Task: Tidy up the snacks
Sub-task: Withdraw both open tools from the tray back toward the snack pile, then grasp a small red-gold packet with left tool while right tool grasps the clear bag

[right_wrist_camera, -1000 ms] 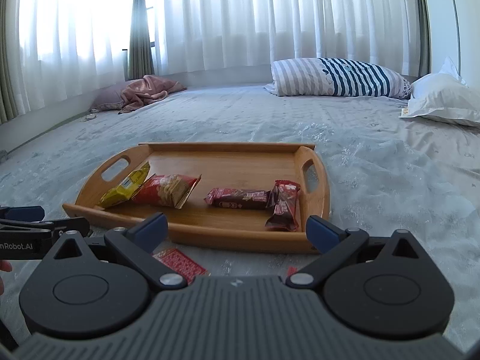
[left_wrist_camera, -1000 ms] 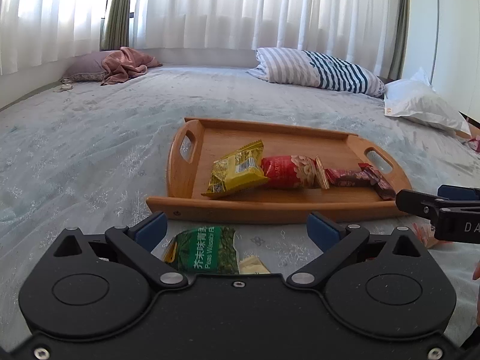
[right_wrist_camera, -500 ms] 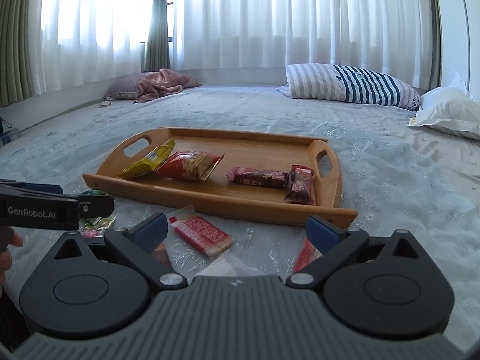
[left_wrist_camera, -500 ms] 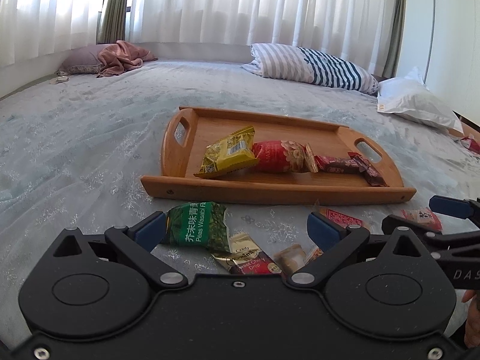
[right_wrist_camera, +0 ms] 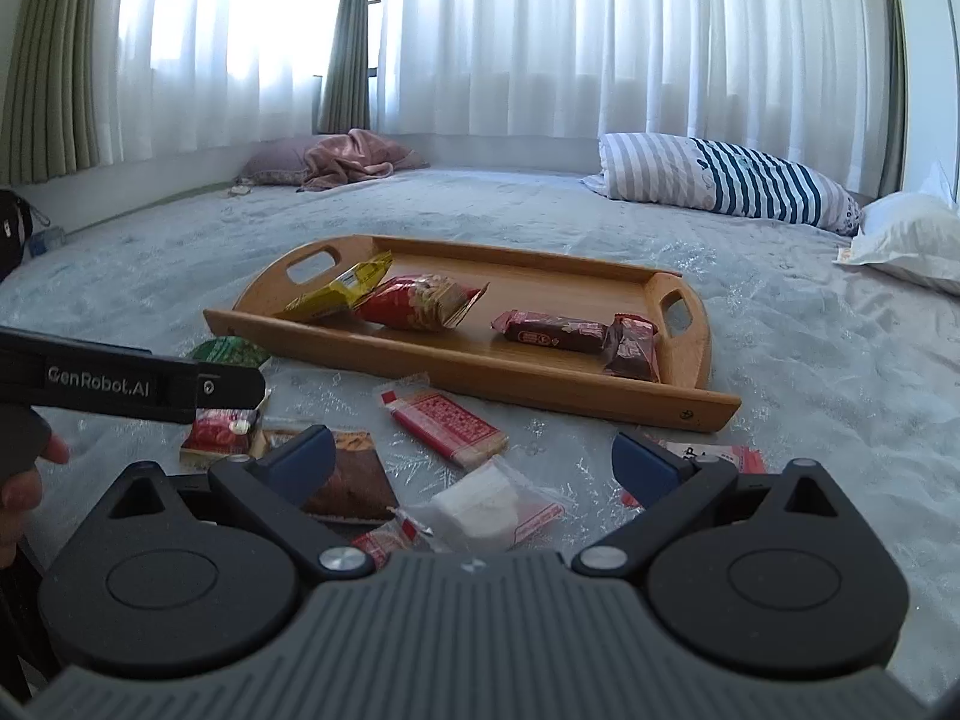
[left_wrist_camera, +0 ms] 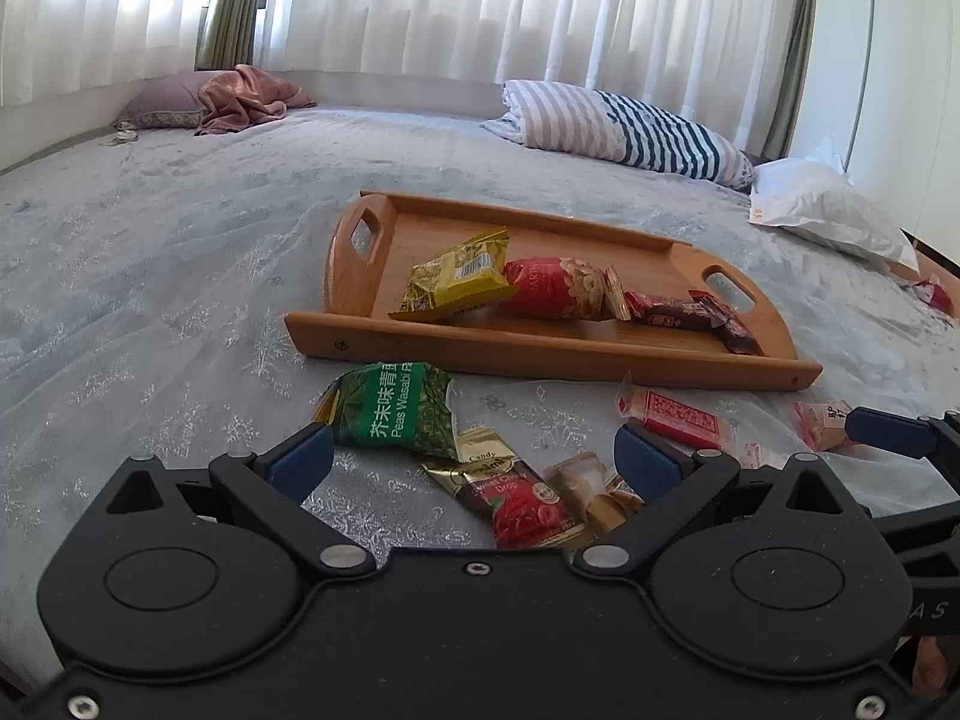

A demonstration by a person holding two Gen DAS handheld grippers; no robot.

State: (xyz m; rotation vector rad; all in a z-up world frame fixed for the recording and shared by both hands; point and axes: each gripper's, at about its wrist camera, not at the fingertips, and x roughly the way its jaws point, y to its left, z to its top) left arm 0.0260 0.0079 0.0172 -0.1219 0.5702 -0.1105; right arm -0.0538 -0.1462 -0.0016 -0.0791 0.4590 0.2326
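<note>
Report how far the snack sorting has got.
Done: four packets lie in the wooden tray, among them the yellow packet. In hand: nothing; the left hand-held gripper and right hand-held gripper are both open. Left: the green wasabi pea packet, red flat packet and others on the bedspread.

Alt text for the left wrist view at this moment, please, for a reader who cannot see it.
The open left gripper hangs low over a bed, above loose snacks: a green pea packet, a candy packet and a red wafer pack. Beyond them, a wooden tray holds four packets. The right gripper's tip enters from the right.
</note>
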